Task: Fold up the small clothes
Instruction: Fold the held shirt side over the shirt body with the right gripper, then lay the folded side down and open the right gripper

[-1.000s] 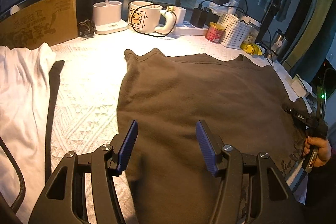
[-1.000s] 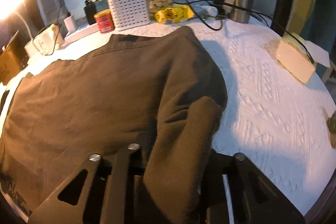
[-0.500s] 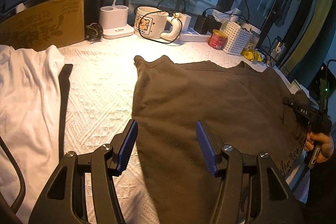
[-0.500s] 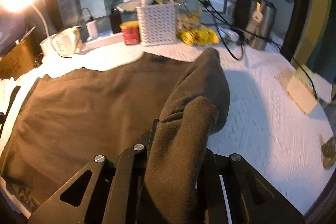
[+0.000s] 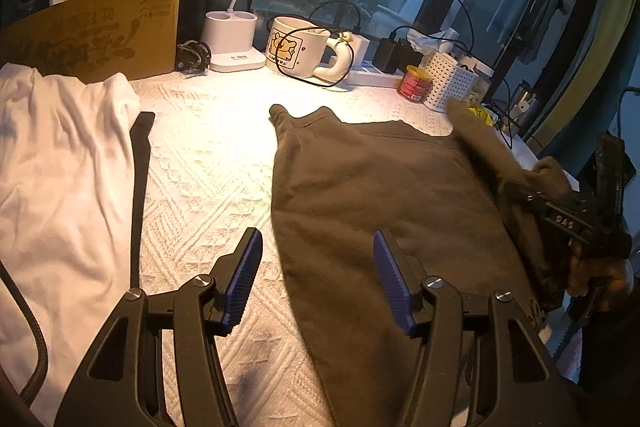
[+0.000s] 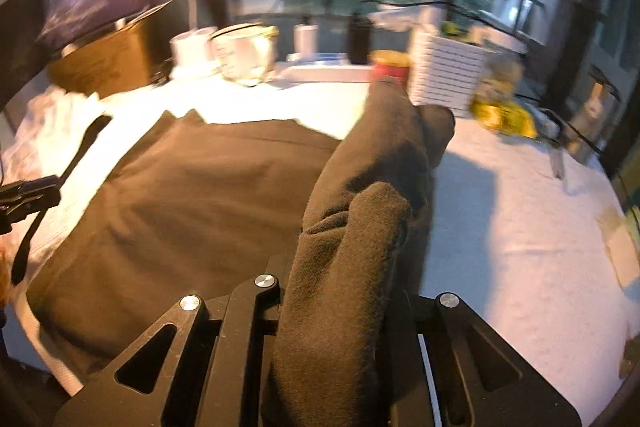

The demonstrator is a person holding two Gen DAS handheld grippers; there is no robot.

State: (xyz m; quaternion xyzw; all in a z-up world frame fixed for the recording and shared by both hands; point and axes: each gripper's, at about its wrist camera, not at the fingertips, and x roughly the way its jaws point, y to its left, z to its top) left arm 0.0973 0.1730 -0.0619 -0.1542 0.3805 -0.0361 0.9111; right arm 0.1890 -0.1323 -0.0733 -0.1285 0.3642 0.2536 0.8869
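The right gripper body reads "DAS".

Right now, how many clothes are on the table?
2. A brown shirt lies in the middle, one edge lifted by the right gripper. A white one lies at the left. Others may be hidden.

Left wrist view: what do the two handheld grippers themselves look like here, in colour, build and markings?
The left gripper has a black frame with triangular cut-outs and silver screws; its fingers carry blue ribbed pads. A dark braided cable runs along its left side. The right gripper, at the frame's right edge, is black too, with pale letters on its body, too small to read.
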